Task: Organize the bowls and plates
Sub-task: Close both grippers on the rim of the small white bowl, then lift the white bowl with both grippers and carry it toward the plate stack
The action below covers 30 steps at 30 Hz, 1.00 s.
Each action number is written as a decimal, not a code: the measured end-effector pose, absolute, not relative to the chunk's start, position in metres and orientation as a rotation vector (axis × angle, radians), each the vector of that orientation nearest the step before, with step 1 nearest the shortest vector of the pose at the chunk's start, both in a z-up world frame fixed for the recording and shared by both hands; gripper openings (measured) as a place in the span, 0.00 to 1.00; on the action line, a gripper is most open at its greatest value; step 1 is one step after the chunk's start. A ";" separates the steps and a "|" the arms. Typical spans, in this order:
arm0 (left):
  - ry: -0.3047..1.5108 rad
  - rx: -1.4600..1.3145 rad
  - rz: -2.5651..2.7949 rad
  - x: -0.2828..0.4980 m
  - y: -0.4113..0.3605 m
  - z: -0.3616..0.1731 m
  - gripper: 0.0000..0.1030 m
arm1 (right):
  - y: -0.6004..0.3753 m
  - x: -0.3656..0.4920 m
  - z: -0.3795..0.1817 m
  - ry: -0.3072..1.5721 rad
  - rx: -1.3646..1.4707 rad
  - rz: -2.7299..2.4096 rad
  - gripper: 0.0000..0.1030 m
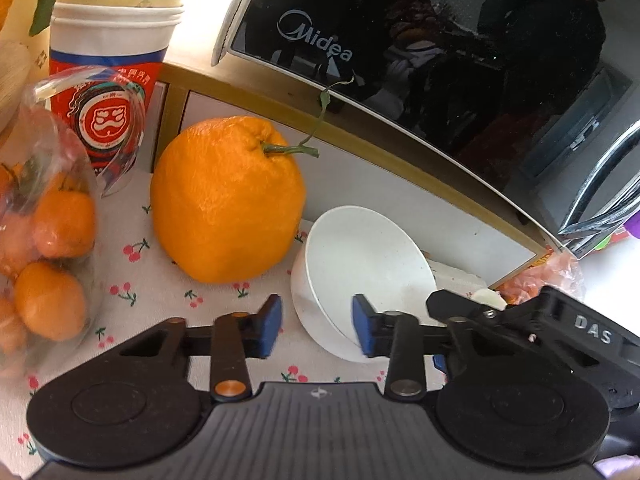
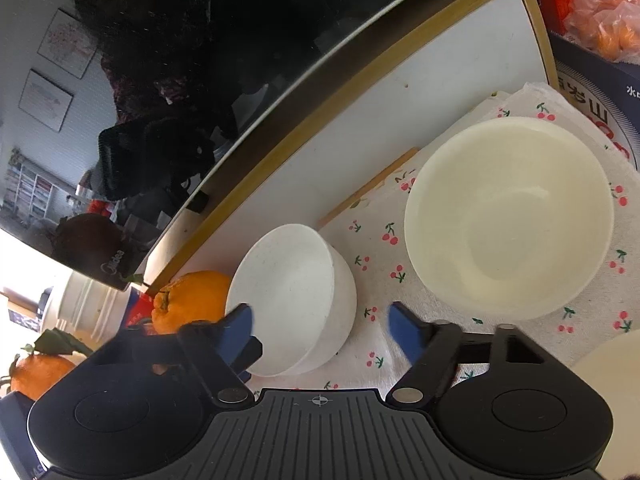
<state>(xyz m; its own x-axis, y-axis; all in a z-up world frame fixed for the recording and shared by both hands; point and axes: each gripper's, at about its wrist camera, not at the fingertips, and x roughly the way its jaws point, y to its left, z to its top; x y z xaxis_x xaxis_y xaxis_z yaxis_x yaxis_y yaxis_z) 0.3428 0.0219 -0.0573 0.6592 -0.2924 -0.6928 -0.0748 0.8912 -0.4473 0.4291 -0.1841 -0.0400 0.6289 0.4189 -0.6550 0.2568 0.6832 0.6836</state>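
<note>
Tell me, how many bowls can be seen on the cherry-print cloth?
2. The small white bowl stands beside the big orange, between both grippers' fingers. The larger cream bowl sits right of it. A pale rim at the right wrist view's lower right edge may be another dish.

the small white bowl [image 1: 362, 276] has its near rim hidden behind the left hand-held gripper [image 1: 317, 326], whose blue pads are motion-blurred. at nine o'clock the bag of mandarins [image 1: 44, 240] runs off the picture's edge. in the right wrist view, a pale dish [image 2: 608, 364] at four o'clock is cut off, and the printing on the blue box [image 2: 600, 92] at two o'clock is too clipped to read.
</note>
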 end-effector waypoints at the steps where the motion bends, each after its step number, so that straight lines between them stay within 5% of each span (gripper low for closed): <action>1: 0.846 -0.465 -0.126 0.343 0.021 -0.057 0.24 | -0.184 0.430 -0.042 0.913 0.844 0.103 0.53; 4: 0.836 -0.462 -0.134 0.345 0.022 -0.058 0.22 | -0.183 0.433 -0.048 0.913 0.854 0.094 0.38; 13: 0.816 -0.425 -0.131 0.363 0.020 -0.063 0.15 | -0.187 0.436 -0.063 0.901 0.890 0.060 0.19; 30: 0.802 -0.328 -0.136 0.347 0.005 -0.034 0.10 | -0.184 0.423 -0.033 0.892 0.849 0.057 0.17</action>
